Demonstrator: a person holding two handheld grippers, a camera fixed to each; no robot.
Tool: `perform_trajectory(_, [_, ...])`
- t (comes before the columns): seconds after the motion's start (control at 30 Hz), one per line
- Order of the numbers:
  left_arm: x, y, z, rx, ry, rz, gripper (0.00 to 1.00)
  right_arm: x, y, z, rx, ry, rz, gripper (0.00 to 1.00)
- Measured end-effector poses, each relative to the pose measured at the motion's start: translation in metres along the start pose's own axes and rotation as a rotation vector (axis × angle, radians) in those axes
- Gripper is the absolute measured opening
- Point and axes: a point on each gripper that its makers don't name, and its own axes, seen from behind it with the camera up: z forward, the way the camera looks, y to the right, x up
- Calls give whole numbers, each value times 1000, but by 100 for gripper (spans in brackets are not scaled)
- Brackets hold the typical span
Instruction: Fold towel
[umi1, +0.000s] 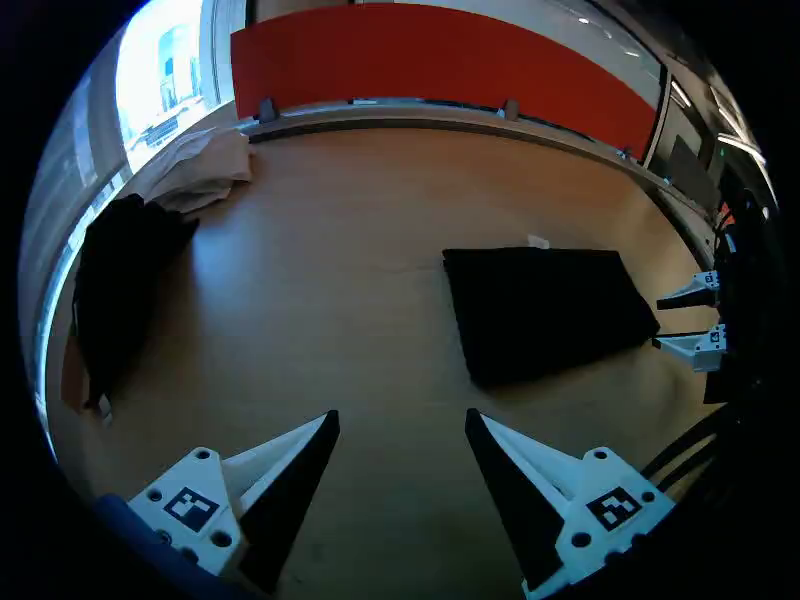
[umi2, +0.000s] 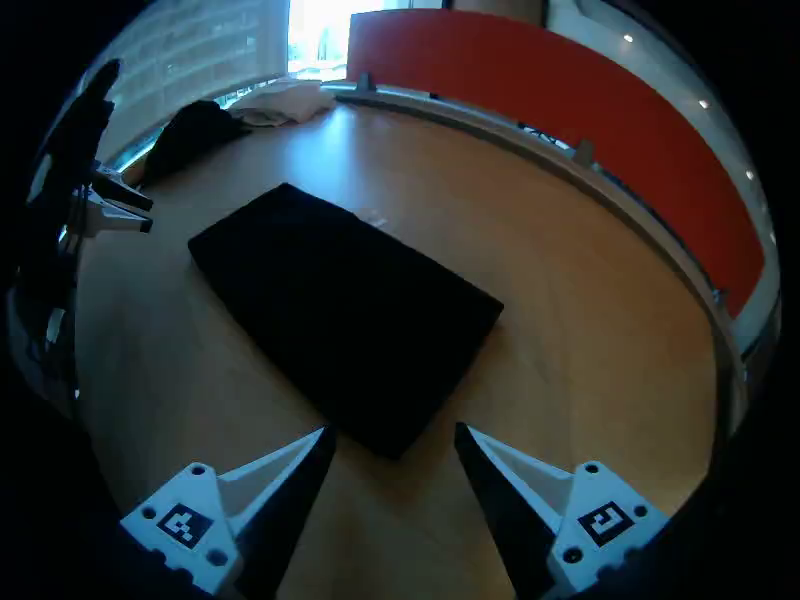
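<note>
Our left gripper and right gripper gape empty. The black towel lies flat on the table, just ahead of the right one; a dark cloth heap and pale cloth sit well apart.

Left gripper jaws apart above table; folded black towel lies ahead-right

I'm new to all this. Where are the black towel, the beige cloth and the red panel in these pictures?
black towel (umi2: 345, 315): right gripper view, middle of its flat top.
beige cloth (umi1: 205, 165): left gripper view, its crumpled middle.
red panel (umi1: 440, 60): left gripper view, centre of its face.
</note>
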Motion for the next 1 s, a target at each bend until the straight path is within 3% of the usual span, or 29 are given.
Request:
perform_trajectory(0.23, [-8,-7,-9,13,-7,-27,94,-9,-3,3,21,-22,3,67])
perform_trajectory(0.4, [-12,-10,-14,16,-9,-48,94,-9,-4,4,30,-25,9,59])
perform_trajectory(0.7, [-17,-13,-17,20,-16,-63,94,-9,-4,4,38,-29,9,24])
perform_trajectory(1.0, [-20,-18,-20,27,-20,-69,94,-6,-6,5,42,-26,15,5])
